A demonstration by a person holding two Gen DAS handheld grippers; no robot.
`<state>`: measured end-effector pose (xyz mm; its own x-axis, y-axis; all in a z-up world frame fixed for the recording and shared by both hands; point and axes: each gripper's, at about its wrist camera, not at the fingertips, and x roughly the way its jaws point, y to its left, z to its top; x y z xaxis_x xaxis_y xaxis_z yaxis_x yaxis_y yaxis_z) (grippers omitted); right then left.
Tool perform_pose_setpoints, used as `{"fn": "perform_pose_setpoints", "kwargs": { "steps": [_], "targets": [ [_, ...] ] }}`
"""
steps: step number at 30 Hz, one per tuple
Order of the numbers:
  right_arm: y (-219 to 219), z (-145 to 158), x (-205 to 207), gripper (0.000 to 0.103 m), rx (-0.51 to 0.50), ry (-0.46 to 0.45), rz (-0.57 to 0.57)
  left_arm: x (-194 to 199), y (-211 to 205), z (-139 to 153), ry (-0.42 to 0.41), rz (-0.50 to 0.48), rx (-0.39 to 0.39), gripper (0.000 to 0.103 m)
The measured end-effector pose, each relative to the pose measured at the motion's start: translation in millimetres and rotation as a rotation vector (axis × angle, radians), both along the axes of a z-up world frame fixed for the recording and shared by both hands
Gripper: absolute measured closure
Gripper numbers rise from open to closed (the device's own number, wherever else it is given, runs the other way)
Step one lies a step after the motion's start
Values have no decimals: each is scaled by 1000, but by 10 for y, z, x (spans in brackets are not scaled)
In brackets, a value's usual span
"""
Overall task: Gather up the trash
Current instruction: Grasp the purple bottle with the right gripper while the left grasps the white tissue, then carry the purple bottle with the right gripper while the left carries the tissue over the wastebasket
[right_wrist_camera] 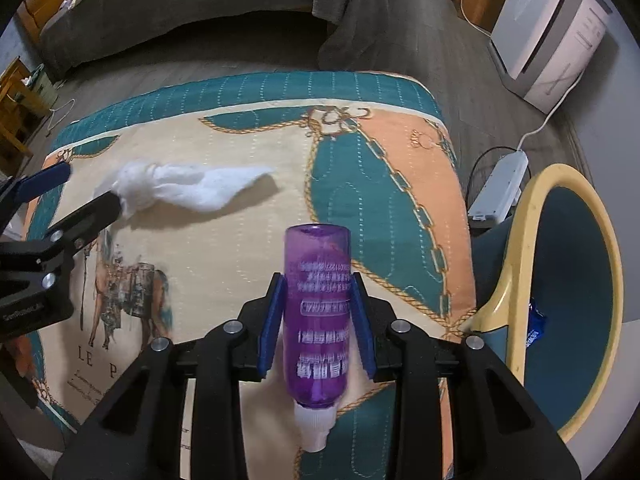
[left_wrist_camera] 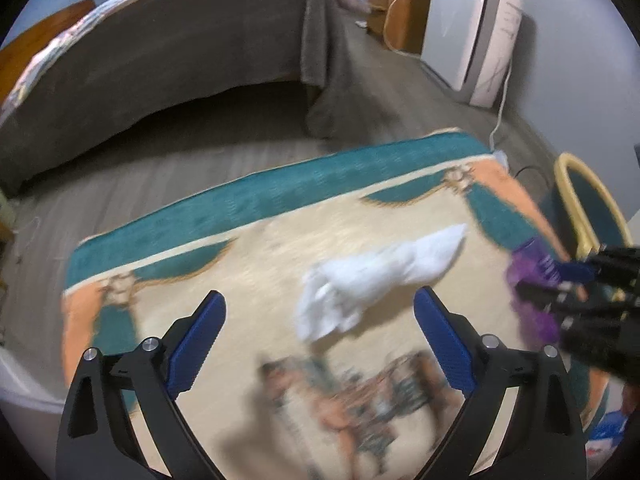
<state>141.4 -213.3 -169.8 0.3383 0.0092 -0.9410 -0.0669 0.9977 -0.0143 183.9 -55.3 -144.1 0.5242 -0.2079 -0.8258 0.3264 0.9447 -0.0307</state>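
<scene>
A crumpled white tissue (left_wrist_camera: 372, 280) lies on a patterned mat (left_wrist_camera: 248, 248) with a teal border. My left gripper (left_wrist_camera: 320, 300) hangs open just above it, and the tissue's bunched end sits between its spread fingers. In the right wrist view the left gripper (right_wrist_camera: 90, 188) reaches the knotted end of the tissue (right_wrist_camera: 180, 188) without squeezing it. My right gripper (right_wrist_camera: 318, 280) is shut on a purple plastic bottle (right_wrist_camera: 316, 320) with a white cap pointing toward the camera. The left wrist view shows the right gripper (left_wrist_camera: 576, 280) and the bottle (left_wrist_camera: 532, 268) at the mat's right edge.
A teal bin with a yellow rim (right_wrist_camera: 520, 240) stands right of the mat, with a blue wrapper (right_wrist_camera: 536, 324) inside. Behind it lie a white power strip (right_wrist_camera: 500, 184) and cable. A bed with a grey cover (left_wrist_camera: 180, 48) and a white appliance (left_wrist_camera: 468, 32) stand beyond.
</scene>
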Motion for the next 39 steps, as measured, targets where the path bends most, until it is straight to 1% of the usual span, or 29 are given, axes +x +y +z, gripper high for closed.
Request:
{"fn": "perform_pose_setpoints", "kwargs": {
  "steps": [1,2,3,4,6,8,10,12,15,17,18,19,20,22,23,26,32,36,39],
  "targets": [
    [-12,0,-3,41,-1,-2,0,16,-51,-27,6,-8,-10,9],
    [-15,-2,-25,33,-2,-9,-1,31,-106,-51,9,-21,-4,10],
    [-13,22,14,24,-8,-20,1,37,-159,-74,9,-34,7,13],
    [-17,37,24,24,-14,-29,6,46,-205,-97,9,-50,23,19],
    [-34,38,43,24,-24,-31,15,63,-262,-136,19,-67,39,21],
    [-62,19,48,23,-20,-24,11,72,-285,-167,29,-70,34,25],
    [-93,9,61,23,-10,-20,8,87,-302,-190,41,-71,33,41],
    [-106,-1,67,23,-12,-20,10,85,-307,-216,56,-71,34,48],
    [-86,-6,60,23,-19,-20,22,85,-293,-240,65,-74,39,69],
    [-57,0,47,26,-20,-20,29,70,-290,-246,66,-77,40,71],
    [-41,-7,40,31,-13,-19,33,64,-288,-244,62,-78,44,72],
    [-30,-10,42,39,-3,-16,37,49,-284,-234,56,-78,55,73],
    [-11,-14,36,44,5,-12,41,27,-290,-220,52,-76,58,74],
    [41,-18,21,62,12,-5,55,0,-285,-174,47,-74,47,74],
    [73,-24,11,66,17,3,65,-14,-294,-151,40,-76,48,74],
    [115,-13,-20,66,19,11,78,-76,-307,-68,20,-86,69,74],
    [0,202,-44,67,41,-35,41,-173,-283,199,-22,-73,88,74],
    [-176,404,-83,68,65,-68,-5,-237,-247,447,-51,-54,79,74],
    [-348,586,-138,68,95,-92,-51,-311,-252,683,-70,-31,44,74]
  ]
}}
